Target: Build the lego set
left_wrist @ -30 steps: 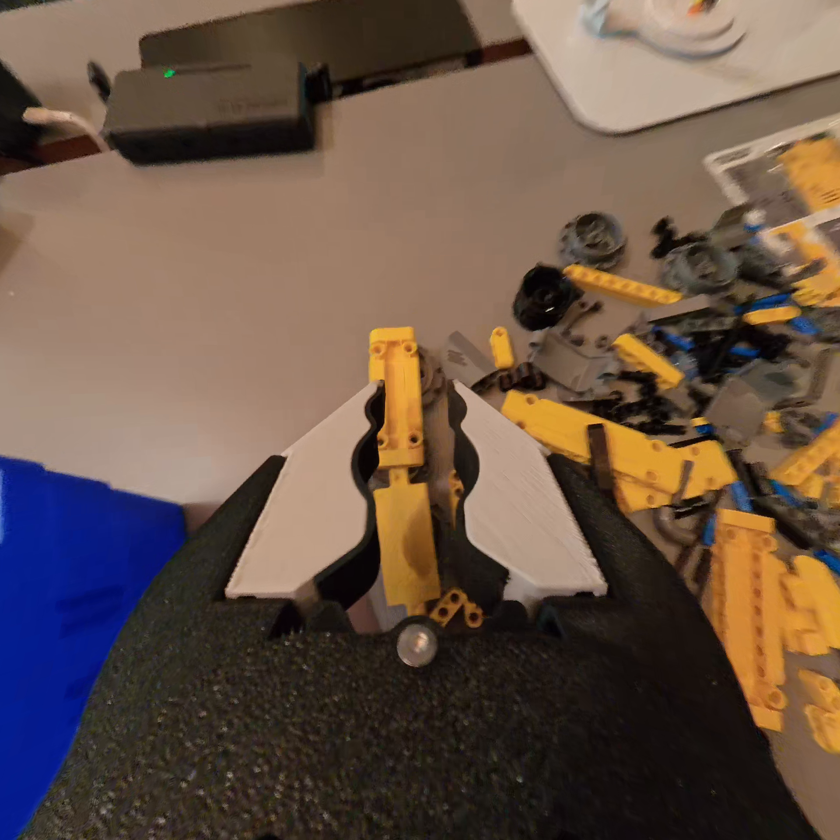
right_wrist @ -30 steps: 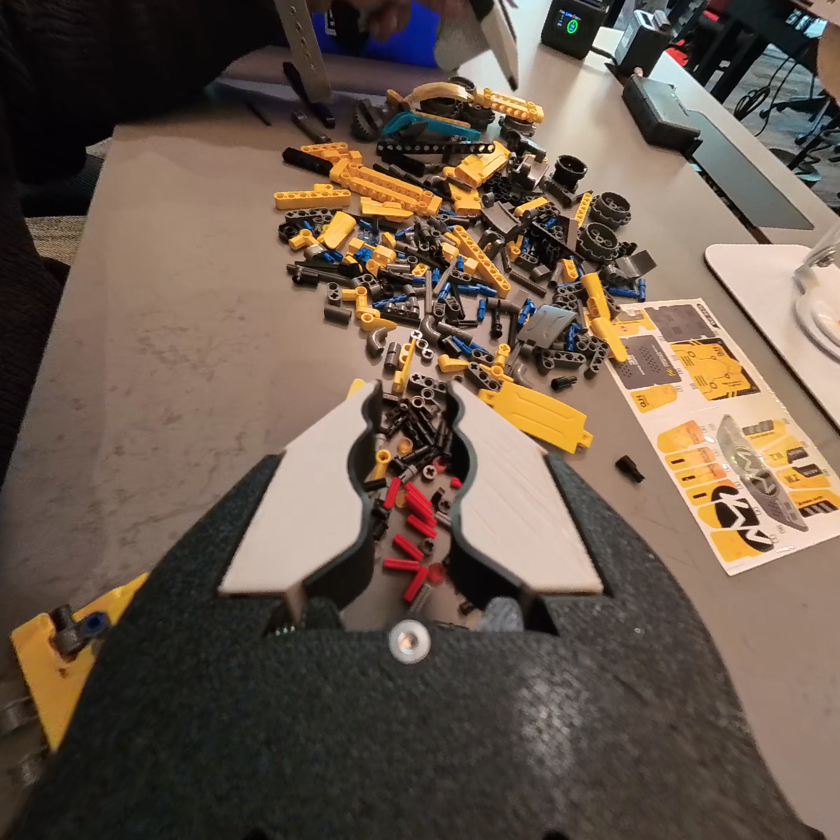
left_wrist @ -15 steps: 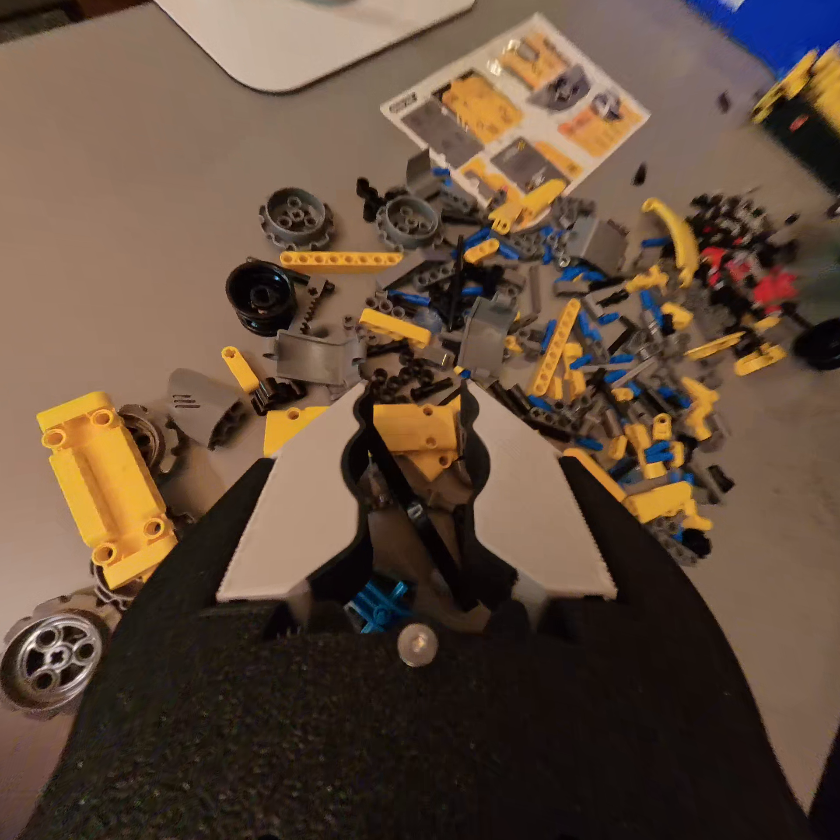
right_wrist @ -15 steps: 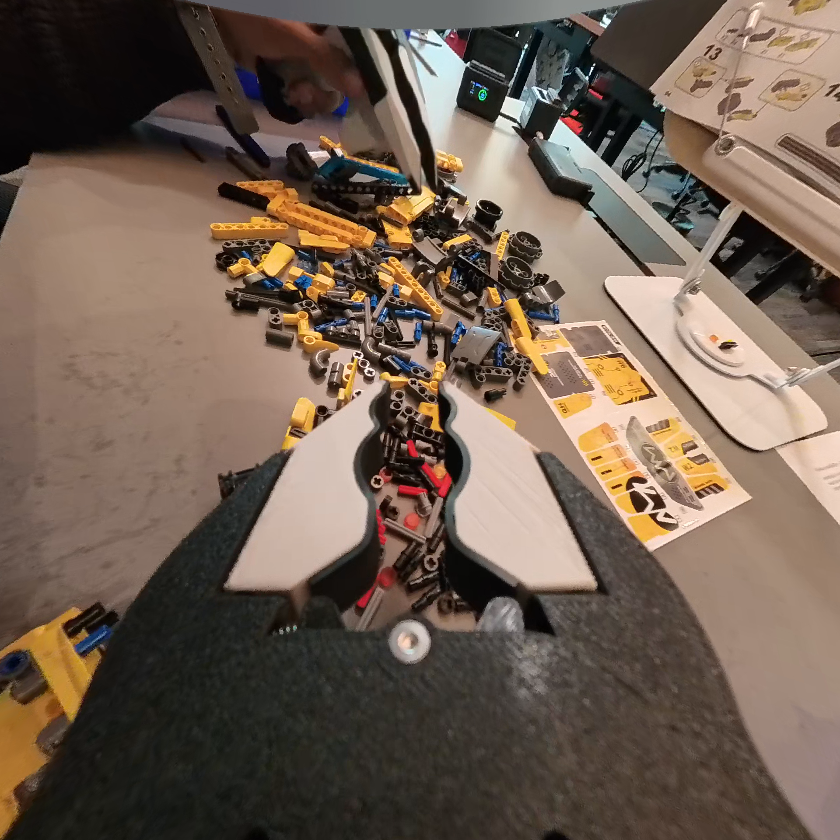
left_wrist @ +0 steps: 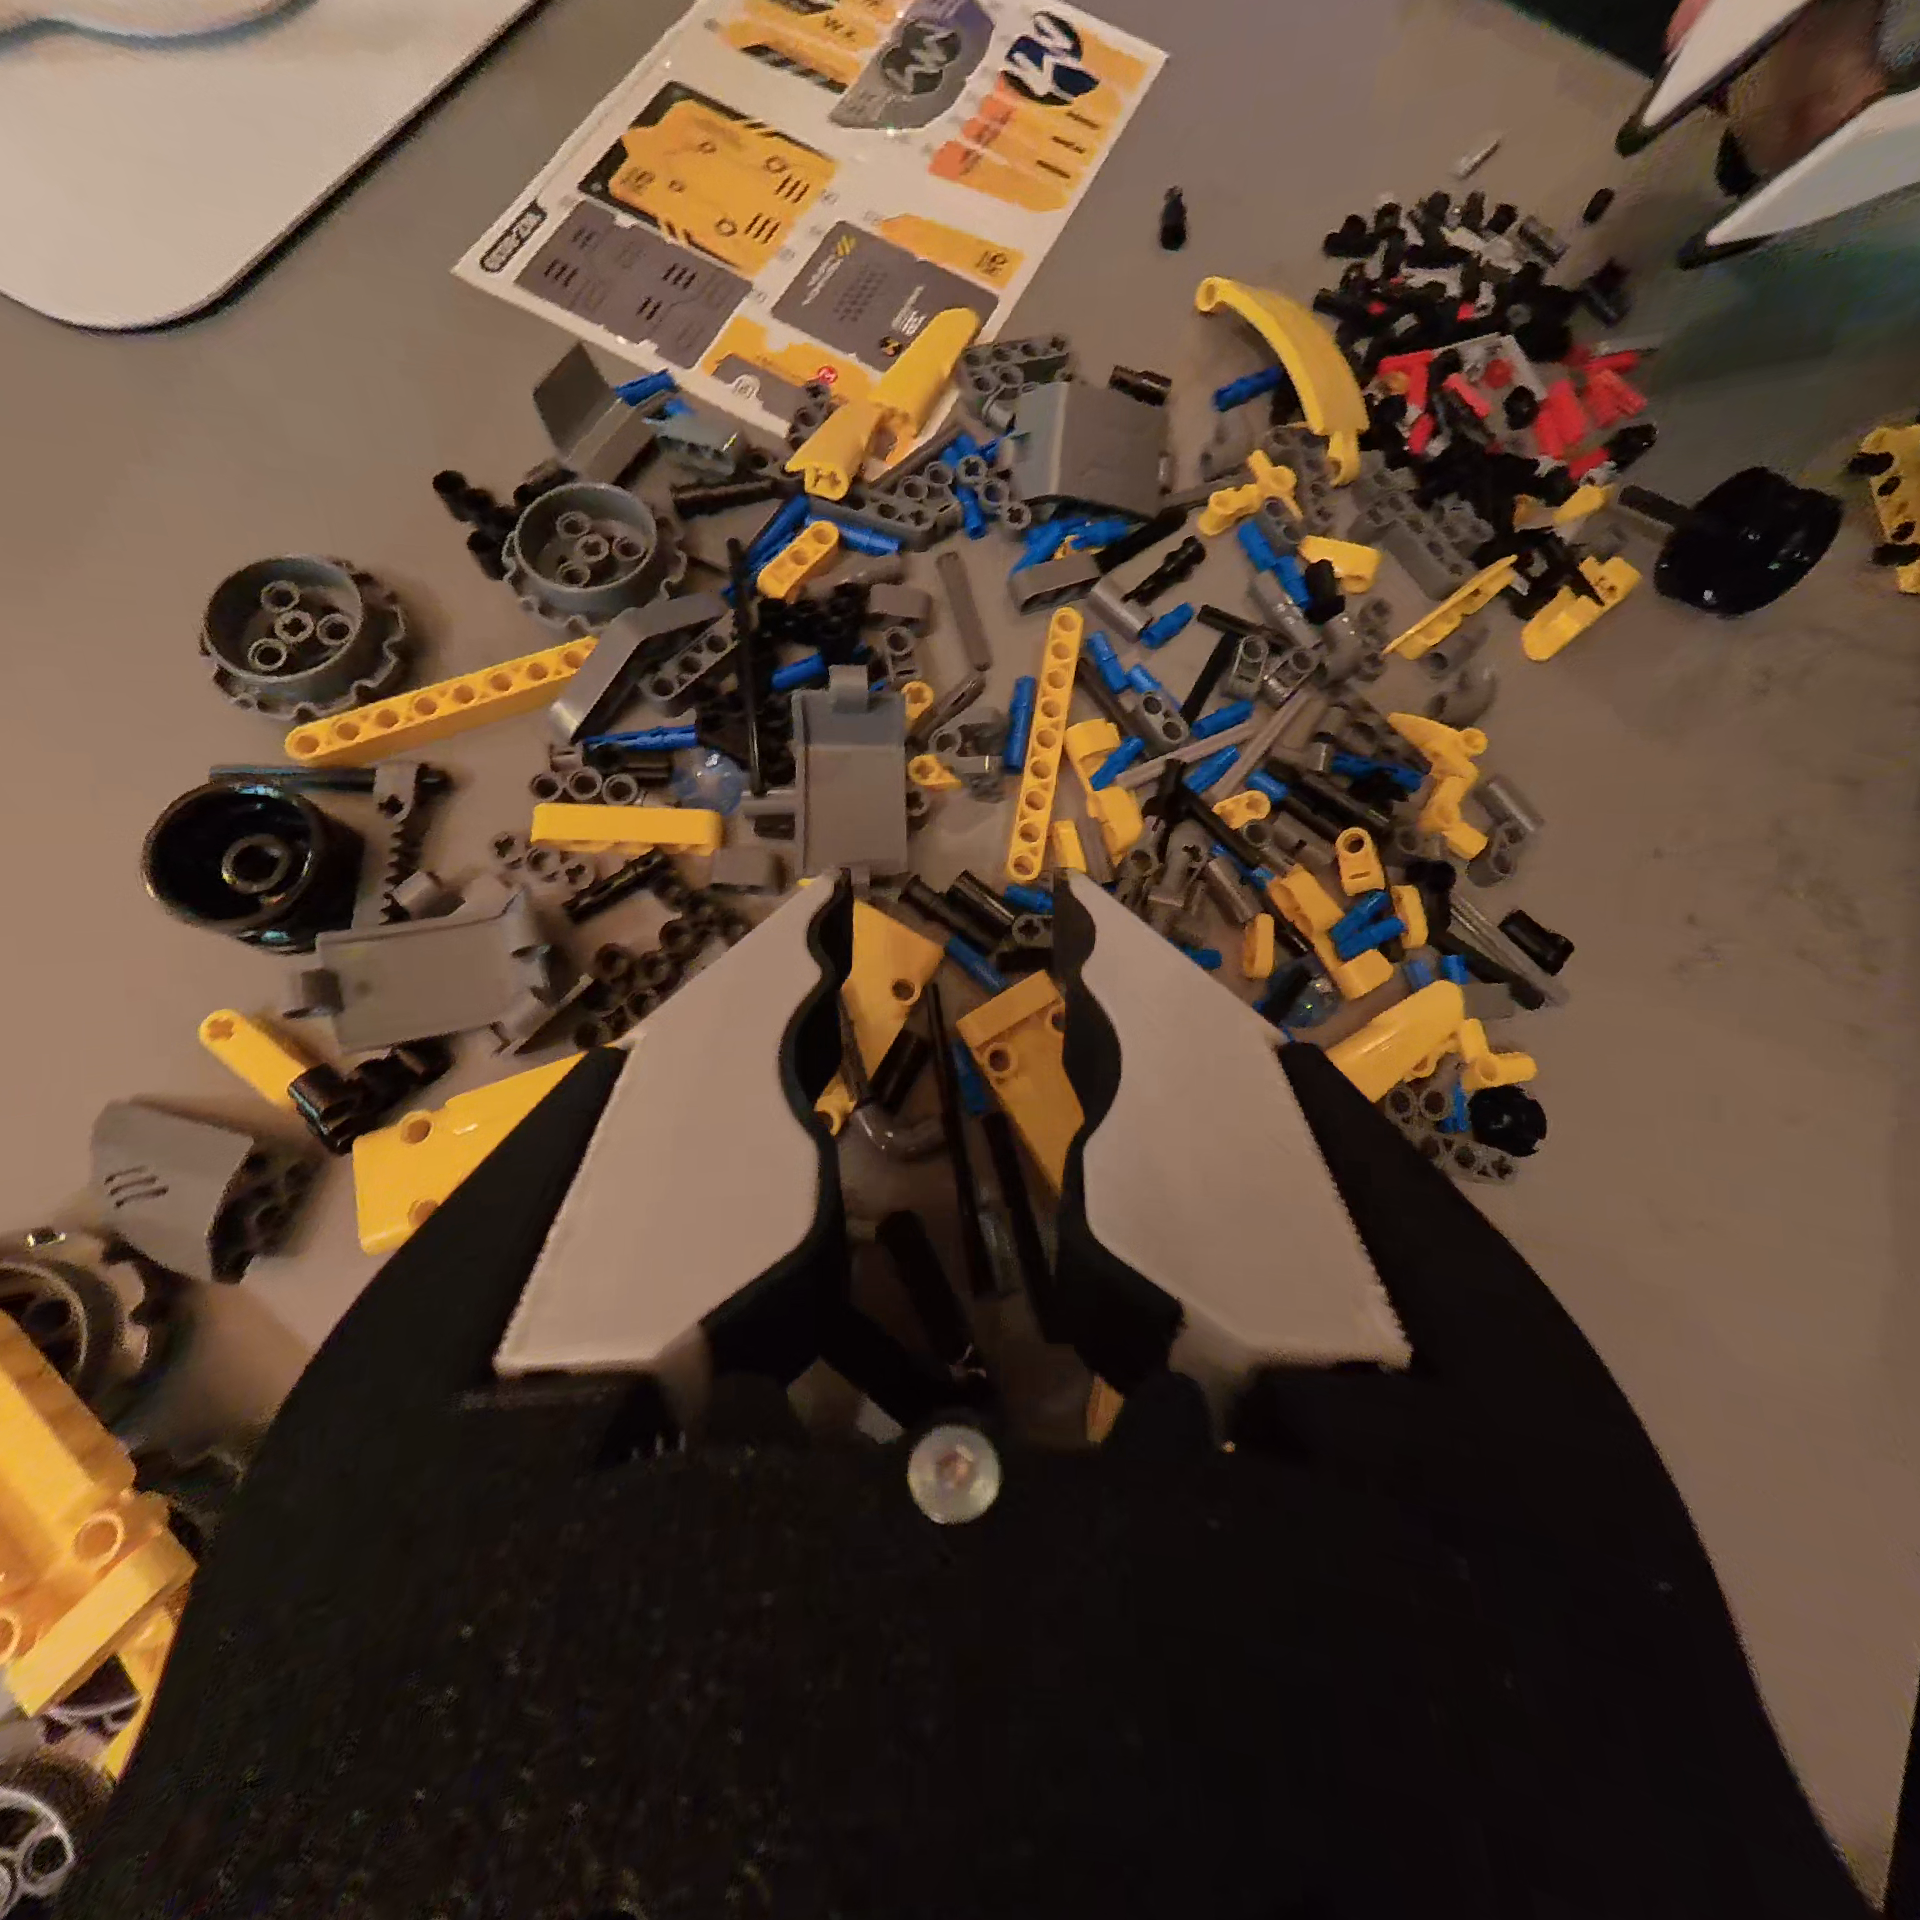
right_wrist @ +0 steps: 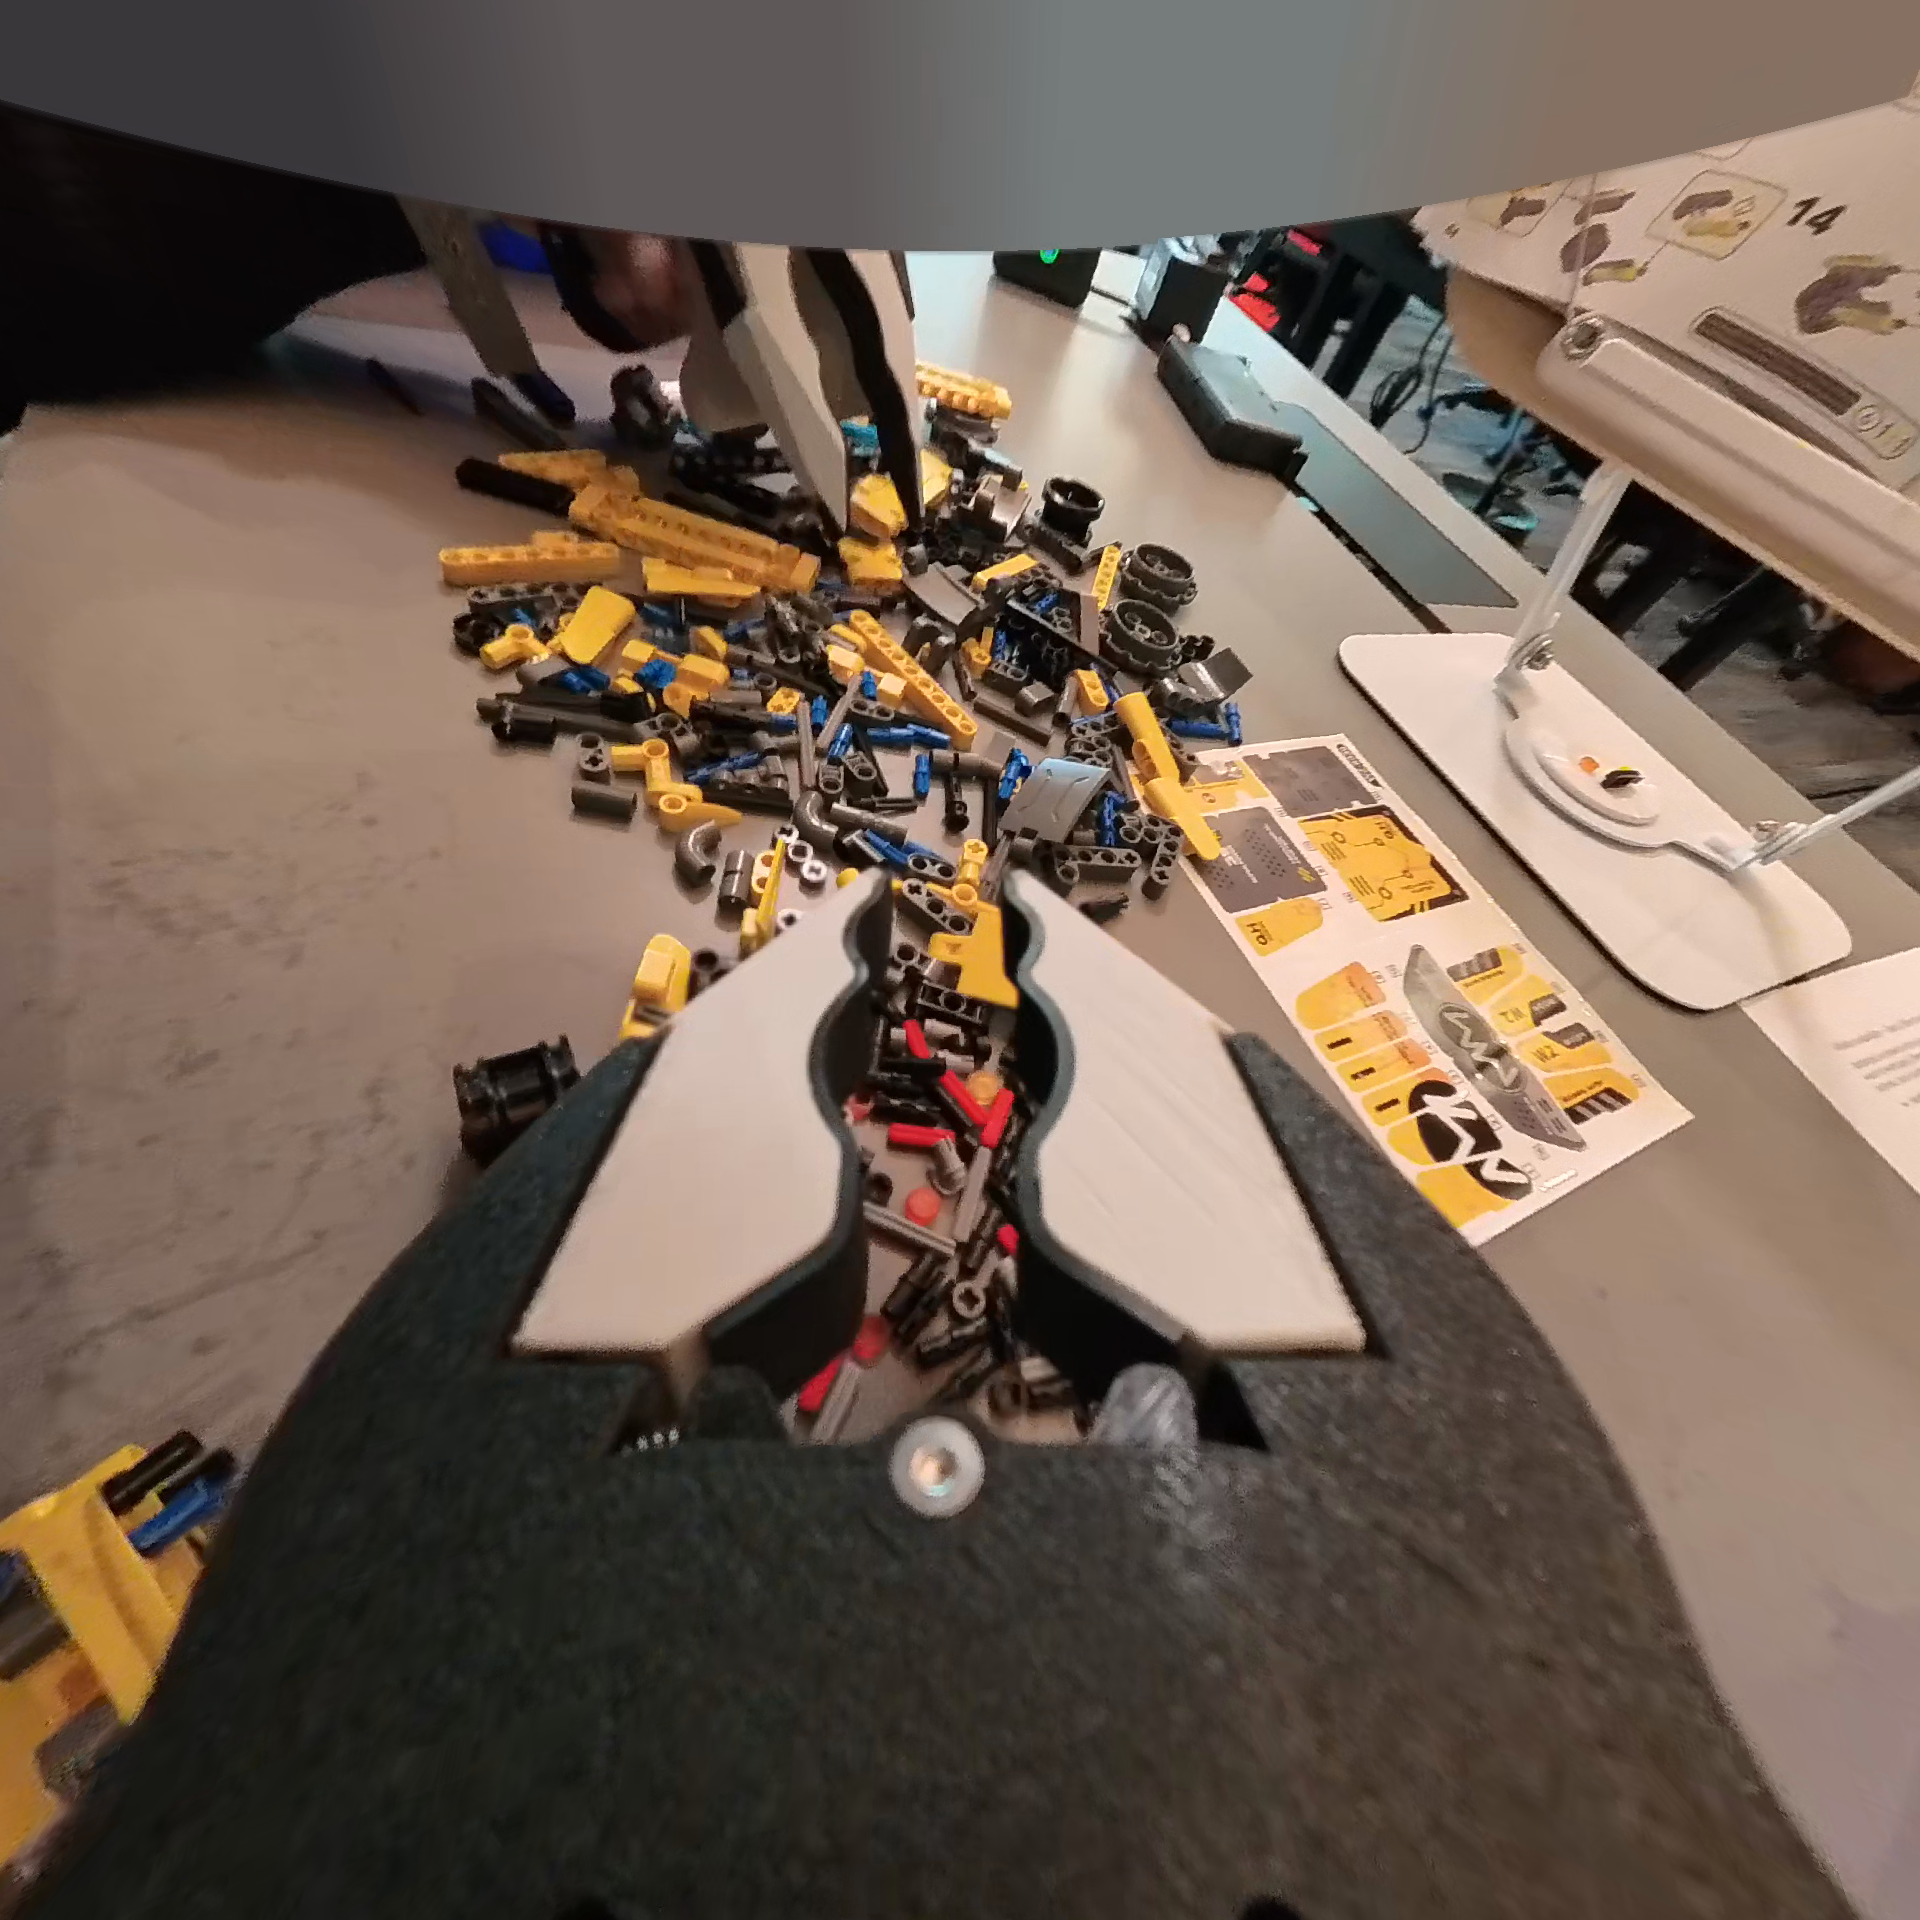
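Note:
A pile of loose yellow, black, grey and blue building pieces (left_wrist: 1039, 727) lies on the grey table (left_wrist: 260, 468). My left gripper (left_wrist: 951, 894) is open and empty, low over the near edge of the pile, with yellow panels (left_wrist: 1018, 1060) on the table between its fingers. It also shows far off in the right wrist view (right_wrist: 831, 457), tips down in the pile. My right gripper (right_wrist: 948, 888) is open with a narrow gap above small red and black pins (right_wrist: 935, 1122). A yellow piece (right_wrist: 977, 956) lies by its right finger. A yellow assembly (left_wrist: 62, 1507) lies at lower left.
A sticker sheet (left_wrist: 810, 187) lies past the pile beside a white stand base (left_wrist: 156, 135). The stand holds an instruction booklet (right_wrist: 1714, 281). Grey wheel hubs (left_wrist: 286, 634) and a black tyre (left_wrist: 244, 862) lie left. Another yellow assembly (right_wrist: 73, 1590) lies near left. My left tips are about 15 cm from the yellow piece (right_wrist: 977, 956), my right tips only 6 cm. It is also in sight in the left wrist view (left_wrist: 1345, 418). From the left gripper's tips to the yellow assembly (left_wrist: 62, 1507) is close to 15 cm.
My left gripper let go of the yellow assembly, which now lies on the table to its left, and swung right over the pile. My right gripper's jaws have narrowed and it has tilted up.

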Motion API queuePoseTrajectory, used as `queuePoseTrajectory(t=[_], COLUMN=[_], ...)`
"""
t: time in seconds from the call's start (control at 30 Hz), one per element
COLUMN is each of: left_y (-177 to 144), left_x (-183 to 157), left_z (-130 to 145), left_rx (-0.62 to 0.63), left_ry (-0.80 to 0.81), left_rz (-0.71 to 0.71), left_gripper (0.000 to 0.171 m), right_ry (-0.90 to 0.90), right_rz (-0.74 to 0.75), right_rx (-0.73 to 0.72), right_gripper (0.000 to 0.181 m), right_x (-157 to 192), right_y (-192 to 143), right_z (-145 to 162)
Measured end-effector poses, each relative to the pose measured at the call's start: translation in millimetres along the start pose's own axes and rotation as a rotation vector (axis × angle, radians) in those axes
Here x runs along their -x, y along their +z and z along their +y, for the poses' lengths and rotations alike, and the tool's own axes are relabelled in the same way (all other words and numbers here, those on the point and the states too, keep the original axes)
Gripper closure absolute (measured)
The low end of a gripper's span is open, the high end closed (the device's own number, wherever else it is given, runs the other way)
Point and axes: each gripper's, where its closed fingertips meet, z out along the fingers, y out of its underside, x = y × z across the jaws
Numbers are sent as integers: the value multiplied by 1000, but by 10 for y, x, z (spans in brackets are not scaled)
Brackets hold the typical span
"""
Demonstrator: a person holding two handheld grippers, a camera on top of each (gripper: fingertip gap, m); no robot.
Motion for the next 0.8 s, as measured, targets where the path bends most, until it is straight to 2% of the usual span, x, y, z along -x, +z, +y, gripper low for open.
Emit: queuePoseTrajectory(t=[0.2, 0.33, 0.53, 0.8], left_y=[-43, -68, -135, -230], left_x=[48, 16, 48, -10], left_z=[-87, -134, -220, -417], left_rx=[-58, -86, -136, -251], left_ry=[-21, 51, 66, 157], left_rz=[-8, -11, -41, -79], left_gripper=[134, 134, 135, 142], right_ry=[88, 74, 66, 72], right_rz=[-8, -11, -9, -10], right_rx=[-65, -51, -59, -60], right_gripper=[161, 161, 161, 161], right_x=[-5, 24, 35, 27], right_y=[16, 32, 26, 36], right_z=[-76, -63, -87, -83])
